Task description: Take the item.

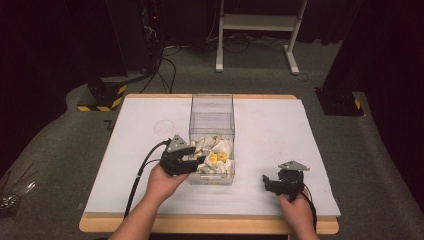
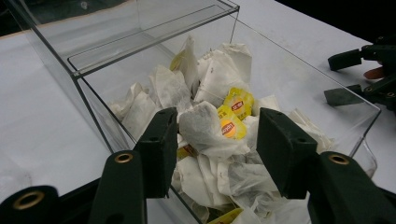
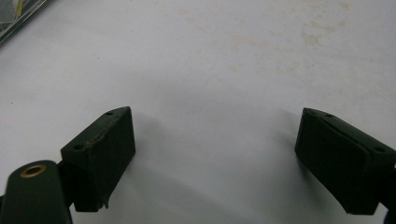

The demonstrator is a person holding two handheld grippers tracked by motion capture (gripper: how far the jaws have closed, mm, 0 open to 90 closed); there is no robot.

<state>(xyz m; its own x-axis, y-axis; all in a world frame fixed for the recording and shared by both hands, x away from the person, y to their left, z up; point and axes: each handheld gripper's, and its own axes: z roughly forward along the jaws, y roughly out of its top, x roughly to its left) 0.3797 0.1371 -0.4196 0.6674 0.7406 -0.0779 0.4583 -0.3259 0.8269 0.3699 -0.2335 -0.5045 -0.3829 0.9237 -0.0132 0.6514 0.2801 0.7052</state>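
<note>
A clear plastic box (image 1: 212,115) stands at the middle of the white table (image 1: 280,130), its near half filled with white tea bags (image 1: 215,150) with yellow tags. My left gripper (image 1: 192,159) reaches into the box from its left side. In the left gripper view its jaws (image 2: 217,135) straddle one tea bag (image 2: 203,128) on top of the pile; a gap shows at the right pad, so they stand open. My right gripper (image 1: 267,181) rests near the table's front right, open with nothing but bare table between its jaws (image 3: 215,149). It also appears beyond the box (image 2: 345,77).
A faint clear round lid (image 1: 164,127) lies on the table left of the box. Beyond the table are a white desk frame (image 1: 257,22), cables on the floor and black stands with yellow-black stripes (image 1: 102,97). The left gripper's cable (image 1: 137,180) trails off the front edge.
</note>
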